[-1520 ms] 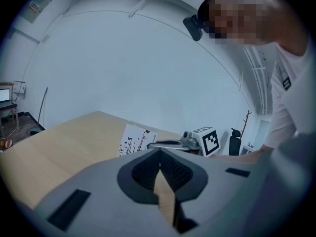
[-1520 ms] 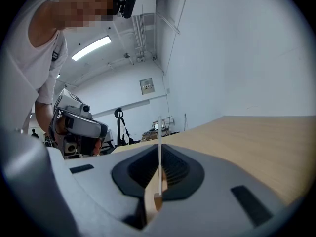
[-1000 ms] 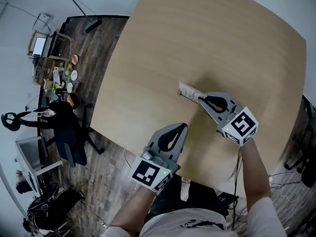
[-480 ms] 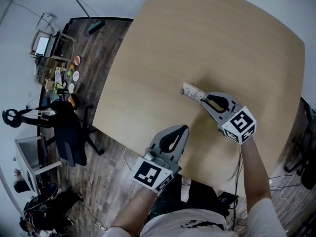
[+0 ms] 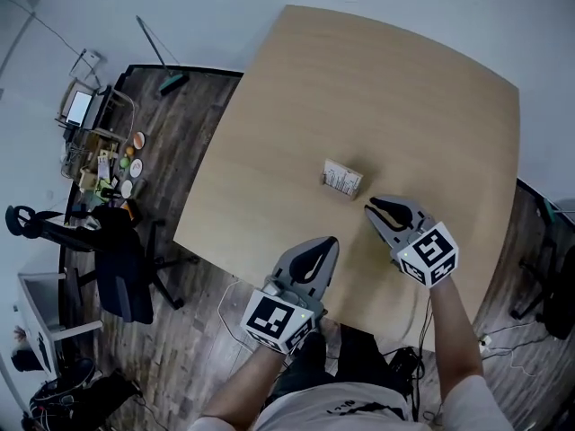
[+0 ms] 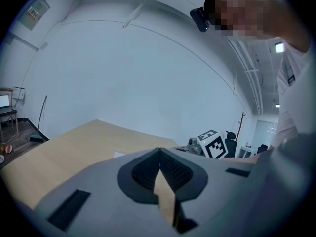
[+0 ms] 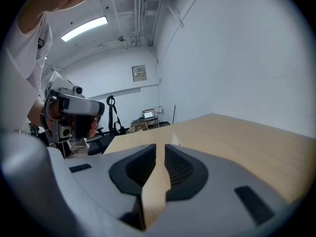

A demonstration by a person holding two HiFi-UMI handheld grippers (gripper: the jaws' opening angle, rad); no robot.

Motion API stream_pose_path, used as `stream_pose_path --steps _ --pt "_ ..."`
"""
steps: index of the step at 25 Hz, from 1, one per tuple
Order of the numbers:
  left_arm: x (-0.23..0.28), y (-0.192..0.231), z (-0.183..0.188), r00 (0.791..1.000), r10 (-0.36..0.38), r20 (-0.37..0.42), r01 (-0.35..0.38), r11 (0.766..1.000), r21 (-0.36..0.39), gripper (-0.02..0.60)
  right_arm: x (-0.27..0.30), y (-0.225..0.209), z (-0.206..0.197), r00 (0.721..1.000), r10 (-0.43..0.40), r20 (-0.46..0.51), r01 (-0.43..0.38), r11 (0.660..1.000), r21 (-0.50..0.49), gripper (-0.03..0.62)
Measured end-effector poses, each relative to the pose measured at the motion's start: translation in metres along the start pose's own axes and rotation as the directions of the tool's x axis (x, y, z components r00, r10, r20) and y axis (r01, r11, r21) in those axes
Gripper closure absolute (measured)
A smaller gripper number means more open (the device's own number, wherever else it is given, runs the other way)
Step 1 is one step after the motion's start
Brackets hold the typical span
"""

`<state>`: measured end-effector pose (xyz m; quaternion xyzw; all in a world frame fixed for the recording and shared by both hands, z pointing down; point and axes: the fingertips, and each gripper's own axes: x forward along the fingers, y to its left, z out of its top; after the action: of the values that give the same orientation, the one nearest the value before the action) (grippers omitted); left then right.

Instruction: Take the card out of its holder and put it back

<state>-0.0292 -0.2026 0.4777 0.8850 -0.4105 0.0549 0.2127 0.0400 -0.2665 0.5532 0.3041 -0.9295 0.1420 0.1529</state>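
The card holder [image 5: 342,179] with a white printed card in it stands on its own on the wooden table [image 5: 404,88], near the middle. My right gripper [image 5: 368,207] sits just short of it on the near right, not touching; a narrow gap shows between its jaws and nothing is in them. My left gripper [image 5: 334,240] rests near the table's front edge, shut and empty. In the left gripper view the holder [image 6: 120,154] is a small white patch beyond the jaws, with the right gripper's marker cube [image 6: 212,144] off to the right.
The table's left edge [image 5: 202,196] drops to a dark wooden floor. Beside it stand a black office chair [image 5: 121,268], a cluttered shelf [image 5: 99,146] and a broom [image 5: 162,57]. Cables lie on the floor at the lower right [image 5: 503,335].
My right gripper has let go of the card holder and drawn back toward me. The holder now stands free on the table. The left gripper has hardly moved.
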Motion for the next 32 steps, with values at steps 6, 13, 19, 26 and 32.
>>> stream_pose_path --steps 6,13,19,26,32 --pt "-0.039 -0.024 0.015 0.999 -0.034 0.016 0.034 0.999 0.024 0.569 -0.039 0.062 0.053 0.993 -0.049 0.105 0.043 0.998 0.054 0.567" --pt "-0.083 -0.056 0.044 0.995 -0.085 0.042 0.082 0.994 0.066 0.569 -0.078 0.132 0.106 0.978 -0.077 0.194 0.061 0.994 0.086 0.579" --pt "-0.129 -0.077 0.066 0.990 -0.120 0.078 0.114 0.991 0.076 0.569 -0.093 0.193 0.128 0.970 -0.079 0.232 0.056 0.993 0.103 0.580" --pt "-0.170 -0.098 0.078 0.983 -0.136 0.124 0.127 0.988 0.085 0.569 -0.119 0.241 0.155 0.957 -0.099 0.273 0.082 0.994 0.073 0.580" --pt "-0.191 -0.106 0.082 0.979 -0.138 0.151 0.125 0.988 0.092 0.569 -0.130 0.263 0.160 0.953 -0.109 0.284 0.101 0.994 0.043 0.580"
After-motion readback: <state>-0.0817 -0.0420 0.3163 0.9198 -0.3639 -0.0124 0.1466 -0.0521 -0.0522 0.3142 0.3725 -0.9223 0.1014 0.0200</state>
